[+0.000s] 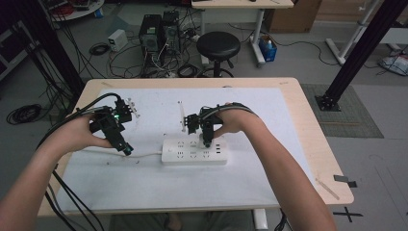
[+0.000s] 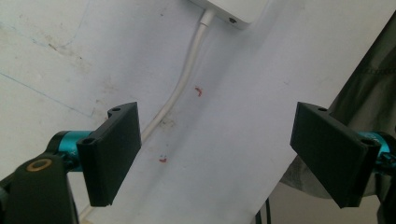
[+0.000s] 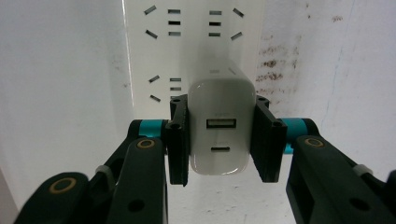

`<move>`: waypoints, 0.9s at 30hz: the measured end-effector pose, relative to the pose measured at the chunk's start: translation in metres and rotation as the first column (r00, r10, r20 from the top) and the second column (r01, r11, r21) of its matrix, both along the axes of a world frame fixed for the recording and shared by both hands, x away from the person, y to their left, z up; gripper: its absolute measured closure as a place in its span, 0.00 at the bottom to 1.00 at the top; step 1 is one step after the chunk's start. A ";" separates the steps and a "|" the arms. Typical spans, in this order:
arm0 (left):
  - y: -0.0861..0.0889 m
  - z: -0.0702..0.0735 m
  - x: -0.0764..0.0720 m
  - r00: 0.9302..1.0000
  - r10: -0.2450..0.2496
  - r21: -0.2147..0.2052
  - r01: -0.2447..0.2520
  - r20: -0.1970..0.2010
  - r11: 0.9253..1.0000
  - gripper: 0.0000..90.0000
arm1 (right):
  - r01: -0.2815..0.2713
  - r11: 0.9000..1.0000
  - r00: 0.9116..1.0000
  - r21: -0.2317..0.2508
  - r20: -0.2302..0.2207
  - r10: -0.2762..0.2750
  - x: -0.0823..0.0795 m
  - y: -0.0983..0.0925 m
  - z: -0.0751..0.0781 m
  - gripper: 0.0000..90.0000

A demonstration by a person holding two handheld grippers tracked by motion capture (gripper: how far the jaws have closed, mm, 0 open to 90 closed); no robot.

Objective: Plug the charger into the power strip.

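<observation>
Charger (image 3: 218,128) clamped in right claw (image 3: 219,140), sitting on power strip (image 1: 194,150) at its right end, looks plugged or nearly so; release left to do; left claw (image 2: 219,154) wide open, empty, over the cord (image 2: 180,88).

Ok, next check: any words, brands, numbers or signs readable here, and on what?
None can be read.
White charger in the right gripper: faint grey marks on its top face, too blurred to read.
Power strip: no legible print.
Blue box on the floor: label too small.
</observation>
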State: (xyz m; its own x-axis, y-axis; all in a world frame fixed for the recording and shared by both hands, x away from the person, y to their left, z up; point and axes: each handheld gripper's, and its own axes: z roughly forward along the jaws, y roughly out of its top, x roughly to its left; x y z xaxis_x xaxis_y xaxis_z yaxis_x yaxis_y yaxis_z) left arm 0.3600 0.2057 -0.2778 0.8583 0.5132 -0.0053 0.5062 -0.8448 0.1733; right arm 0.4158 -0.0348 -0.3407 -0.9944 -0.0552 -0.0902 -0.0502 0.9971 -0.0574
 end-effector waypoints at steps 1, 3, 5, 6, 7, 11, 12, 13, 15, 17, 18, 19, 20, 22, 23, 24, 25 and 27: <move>-0.001 0.000 0.001 1.000 -0.005 0.003 0.005 -0.002 1.000 0.18 | -0.012 1.000 1.000 0.003 0.007 0.012 -0.001 0.001 -0.001 0.70; -0.002 -0.001 0.001 1.000 -0.009 0.004 0.009 -0.003 1.000 0.18 | -0.008 1.000 1.000 -0.019 0.006 0.008 -0.001 0.001 -0.005 0.70; -0.002 -0.003 0.000 1.000 -0.016 0.002 0.016 -0.007 1.000 0.18 | -0.012 1.000 1.000 -0.024 0.008 0.012 -0.001 0.004 -0.009 0.70; -0.003 -0.004 0.000 1.000 -0.012 0.000 0.012 -0.008 1.000 0.18 | -0.017 1.000 1.000 -0.019 0.005 0.017 0.000 0.002 -0.009 0.70; -0.003 -0.004 0.000 1.000 -0.013 0.001 0.013 -0.009 1.000 0.18 | -0.022 1.000 1.000 -0.010 0.009 0.022 0.000 0.001 -0.009 0.70; -0.004 -0.005 0.002 1.000 -0.014 0.006 0.014 -0.010 1.000 0.18 | -0.012 1.000 1.000 -0.009 0.024 0.012 -0.002 0.001 -0.013 0.70; -0.005 -0.006 0.001 1.000 -0.013 -0.002 0.013 -0.012 1.000 0.18 | -0.004 1.000 1.000 0.000 0.016 0.004 -0.001 0.000 -0.014 0.69; -0.005 -0.006 0.001 1.000 -0.013 -0.002 0.013 -0.012 1.000 0.18 | -0.004 1.000 1.000 0.000 0.016 0.004 -0.001 0.000 -0.014 0.69; -0.007 -0.011 0.001 1.000 -0.015 -0.002 0.015 -0.024 1.000 0.18 | 0.024 0.999 1.000 0.026 -0.018 -0.024 0.006 -0.004 -0.018 0.69; -0.008 -0.011 0.003 0.999 -0.022 0.011 0.022 -0.027 1.000 0.18 | 0.011 1.000 1.000 0.011 0.004 -0.011 0.001 -0.001 -0.020 0.70; -0.008 -0.012 0.003 1.000 -0.016 0.007 0.016 -0.024 1.000 0.18 | -0.005 1.000 1.000 0.015 0.017 0.005 -0.001 -0.002 -0.020 0.70; -0.009 -0.012 0.004 1.000 -0.009 -0.004 0.009 -0.019 1.000 0.18 | 0.010 1.000 1.000 0.022 0.018 -0.010 -0.002 -0.003 -0.020 0.70; -0.010 -0.012 0.005 1.000 -0.019 -0.002 0.019 -0.021 1.000 0.18 | 0.004 1.000 1.000 0.028 0.019 -0.005 -0.002 -0.004 -0.020 0.70; -0.012 -0.013 0.007 1.000 -0.020 -0.003 0.020 -0.021 1.000 0.18 | 0.008 0.999 1.000 0.039 0.016 -0.009 -0.001 -0.005 -0.020 0.70; -0.012 -0.013 0.008 0.999 -0.027 0.005 0.027 -0.026 1.000 0.18 | 0.009 0.999 1.000 0.035 0.016 -0.009 -0.001 -0.005 -0.020 0.70; -0.013 -0.013 0.008 0.999 -0.023 0.003 0.023 -0.024 1.000 0.18 | 0.008 0.999 1.000 0.033 0.012 -0.008 -0.001 -0.004 -0.021 0.70; -0.014 -0.014 0.009 0.999 -0.026 0.002 0.026 -0.025 1.000 0.18 | 0.006 0.999 1.000 0.033 0.018 -0.006 -0.001 -0.004 -0.021 0.70; -0.015 -0.014 0.010 0.999 -0.023 0.001 0.023 -0.028 1.000 0.18 | 0.007 0.999 1.000 0.032 0.024 -0.008 -0.002 -0.004 -0.022 0.70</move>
State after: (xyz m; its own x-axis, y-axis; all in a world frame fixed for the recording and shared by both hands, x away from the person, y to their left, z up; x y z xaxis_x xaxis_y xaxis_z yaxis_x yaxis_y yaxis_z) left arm 0.3701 0.1910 -0.2918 0.8691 0.4938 -0.0288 0.4917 -0.8563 0.1582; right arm 0.4136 -0.0384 -0.3624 -0.9923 -0.0447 -0.1156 -0.0418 0.9988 -0.0269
